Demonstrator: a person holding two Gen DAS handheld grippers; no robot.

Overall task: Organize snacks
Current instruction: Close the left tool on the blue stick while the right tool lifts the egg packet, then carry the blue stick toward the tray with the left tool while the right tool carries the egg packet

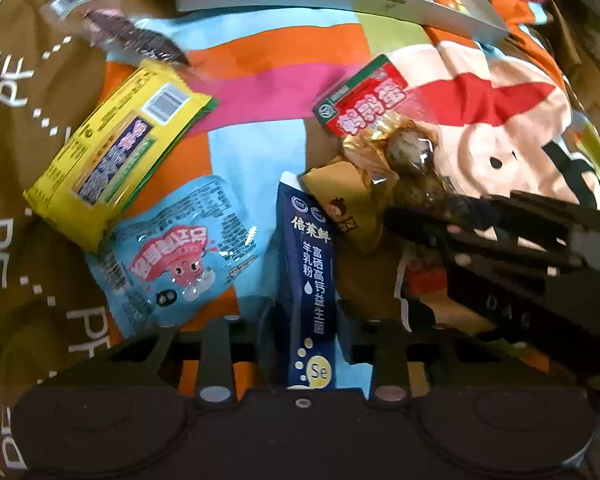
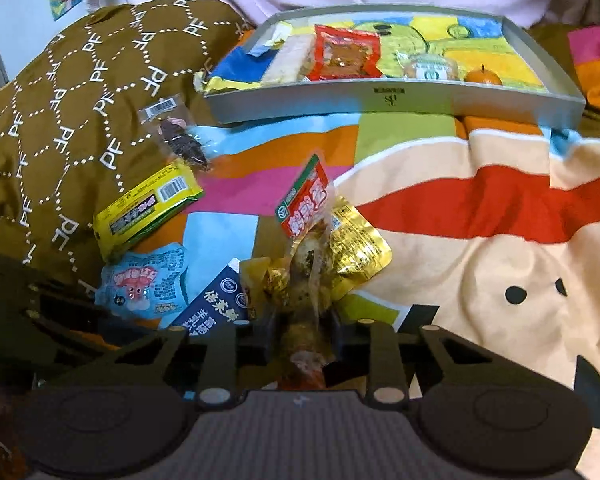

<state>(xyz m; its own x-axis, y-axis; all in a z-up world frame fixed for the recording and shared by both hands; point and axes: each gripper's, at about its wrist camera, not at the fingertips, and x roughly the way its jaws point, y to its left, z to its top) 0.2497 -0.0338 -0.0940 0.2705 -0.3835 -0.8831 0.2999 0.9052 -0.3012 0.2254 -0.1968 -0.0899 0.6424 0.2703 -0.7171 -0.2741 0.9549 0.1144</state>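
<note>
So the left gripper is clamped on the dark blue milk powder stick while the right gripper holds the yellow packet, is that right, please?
Not quite. The left gripper is on the dark blue milk powder stick, but the right gripper holds the clear quail egg pack with the red label, not the yellow packet, which lies on the blanket. The right wrist view shows it.
</note>
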